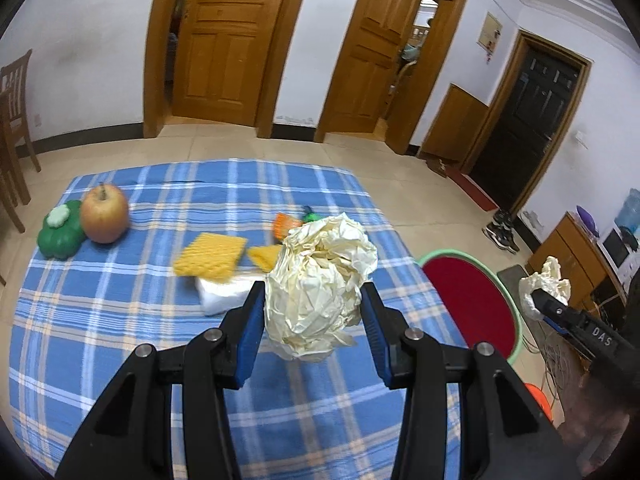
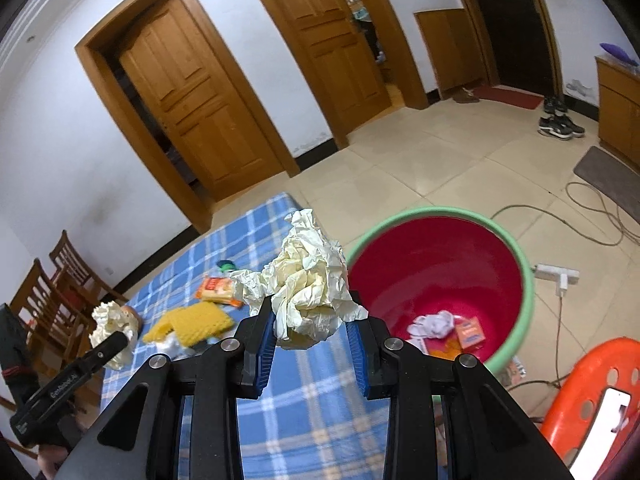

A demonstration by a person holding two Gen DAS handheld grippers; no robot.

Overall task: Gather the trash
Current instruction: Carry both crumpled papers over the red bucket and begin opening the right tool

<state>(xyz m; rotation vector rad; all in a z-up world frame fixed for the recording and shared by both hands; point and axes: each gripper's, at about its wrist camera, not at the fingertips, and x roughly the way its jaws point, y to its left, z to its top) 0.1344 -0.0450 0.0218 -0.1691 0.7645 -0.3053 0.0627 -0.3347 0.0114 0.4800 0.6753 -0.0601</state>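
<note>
paper wad clamped in left gripper hides table clutter behind; right gripper clamps another wad beside bin, bin's near rim cut off.

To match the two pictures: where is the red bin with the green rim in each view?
Left wrist view: red bin at right, beyond the table edge.
Right wrist view: red bin right of centre, trash inside.
Shared landmark: blue checked tablecloth.
</note>
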